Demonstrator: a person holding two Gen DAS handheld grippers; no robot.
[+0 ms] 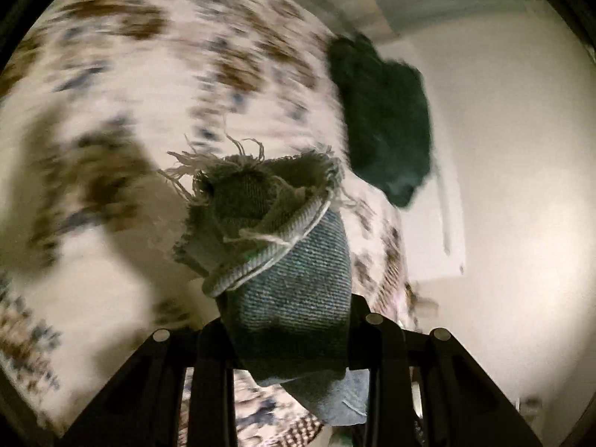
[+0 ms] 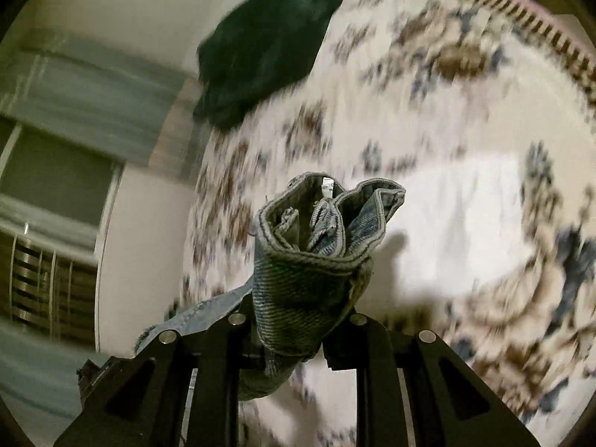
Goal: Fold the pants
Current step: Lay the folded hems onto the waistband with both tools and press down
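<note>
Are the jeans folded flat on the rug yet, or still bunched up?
Bunched. The left gripper clamps the frayed hem of the jeans; the right gripper clamps the waistband, both above the rug.

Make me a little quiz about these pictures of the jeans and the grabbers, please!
1. True or false: the left gripper is clamped on the frayed hem end of the jeans.
2. Which part of the jeans does the right gripper hold? A) a belt B) the waistband C) nothing
3. Fill in: the dark green garment lies at the edge of the patterned ____.

Key:
1. True.
2. B; the zipper shows inside the bunched denim.
3. Rug.
</note>
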